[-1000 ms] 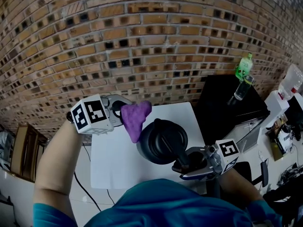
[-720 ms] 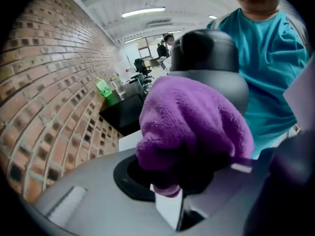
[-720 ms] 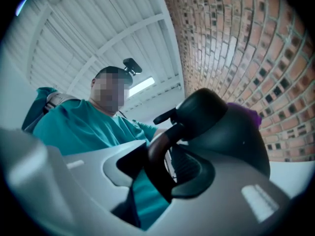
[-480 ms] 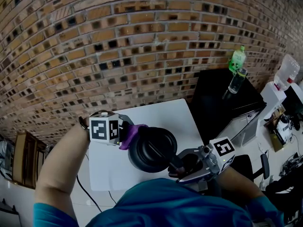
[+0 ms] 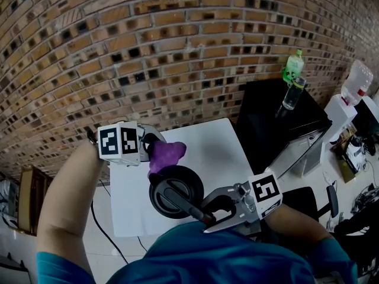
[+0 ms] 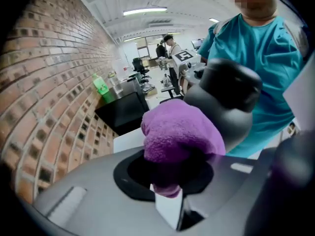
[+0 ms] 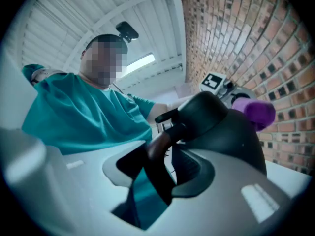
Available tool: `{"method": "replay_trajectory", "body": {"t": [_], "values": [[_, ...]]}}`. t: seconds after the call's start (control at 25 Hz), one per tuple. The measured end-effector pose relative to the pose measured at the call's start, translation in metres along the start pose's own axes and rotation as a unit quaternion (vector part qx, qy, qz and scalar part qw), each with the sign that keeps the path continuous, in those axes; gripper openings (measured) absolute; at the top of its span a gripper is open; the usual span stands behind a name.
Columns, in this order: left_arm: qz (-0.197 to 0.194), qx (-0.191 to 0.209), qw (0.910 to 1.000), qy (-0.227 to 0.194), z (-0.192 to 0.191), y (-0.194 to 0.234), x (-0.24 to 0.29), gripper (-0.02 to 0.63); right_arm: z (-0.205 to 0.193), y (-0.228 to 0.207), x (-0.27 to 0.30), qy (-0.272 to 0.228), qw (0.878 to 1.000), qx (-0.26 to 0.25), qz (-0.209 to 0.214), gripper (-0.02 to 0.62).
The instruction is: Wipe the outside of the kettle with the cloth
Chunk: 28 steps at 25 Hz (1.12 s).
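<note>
The left gripper (image 5: pixel 151 153) is clamped on a bunched purple cloth (image 6: pixel 179 132); its own view shows the pinch, which the head view hides behind the marker cube. The cloth meets the far side of the black kettle (image 5: pixel 176 191). The right gripper (image 5: pixel 207 213) grips the kettle's handle (image 7: pixel 156 150), seen clearly only in the right gripper view. From above, the kettle sits over the near part of the white worktop (image 5: pixel 208 147).

No legible text, number or brand was found. Only black-and-white square patterns are carried on the marker cubes (image 5: pixel 118 144) of the left gripper (image 5: pixel 155 151) and right gripper (image 5: pixel 208 210). The label on the green bottle (image 5: pixel 293 70) could not be read.
</note>
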State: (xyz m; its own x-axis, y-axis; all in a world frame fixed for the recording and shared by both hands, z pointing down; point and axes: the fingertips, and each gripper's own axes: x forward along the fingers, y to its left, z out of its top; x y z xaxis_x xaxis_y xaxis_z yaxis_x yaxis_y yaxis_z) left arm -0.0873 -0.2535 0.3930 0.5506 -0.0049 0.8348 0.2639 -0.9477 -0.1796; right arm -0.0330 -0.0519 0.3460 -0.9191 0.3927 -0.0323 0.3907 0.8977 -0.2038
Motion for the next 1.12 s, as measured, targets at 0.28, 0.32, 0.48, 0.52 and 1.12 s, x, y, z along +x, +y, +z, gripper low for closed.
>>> {"method": "replay_trajectory", "body": {"t": [0.28,0.32,0.48,0.52,1.12], "values": [[-0.139,0.076,0.9832,0.091,0.009,-0.048,0.037,0.074,-0.023,0.006,0.019,0.013,0.999,0.013,0.039,0.164],[-0.149,0.085,0.9799,0.102,0.008,-0.052,0.042,0.074,-0.023,0.007,0.019,0.007,0.999,0.019,0.042,0.166],[-0.175,0.084,0.974,0.117,-0.005,-0.062,0.061,0.074,-0.017,0.008,0.014,-0.026,0.998,0.033,0.046,0.167],[-0.175,0.074,0.9751,0.115,-0.011,-0.063,0.064,0.074,-0.012,0.008,0.01,-0.038,0.998,0.037,0.045,0.167],[0.193,-0.337,0.8907,-0.236,-0.055,0.001,0.049,0.072,0.128,-0.066,-0.089,-0.232,0.961,-0.036,-0.146,0.163]]}}
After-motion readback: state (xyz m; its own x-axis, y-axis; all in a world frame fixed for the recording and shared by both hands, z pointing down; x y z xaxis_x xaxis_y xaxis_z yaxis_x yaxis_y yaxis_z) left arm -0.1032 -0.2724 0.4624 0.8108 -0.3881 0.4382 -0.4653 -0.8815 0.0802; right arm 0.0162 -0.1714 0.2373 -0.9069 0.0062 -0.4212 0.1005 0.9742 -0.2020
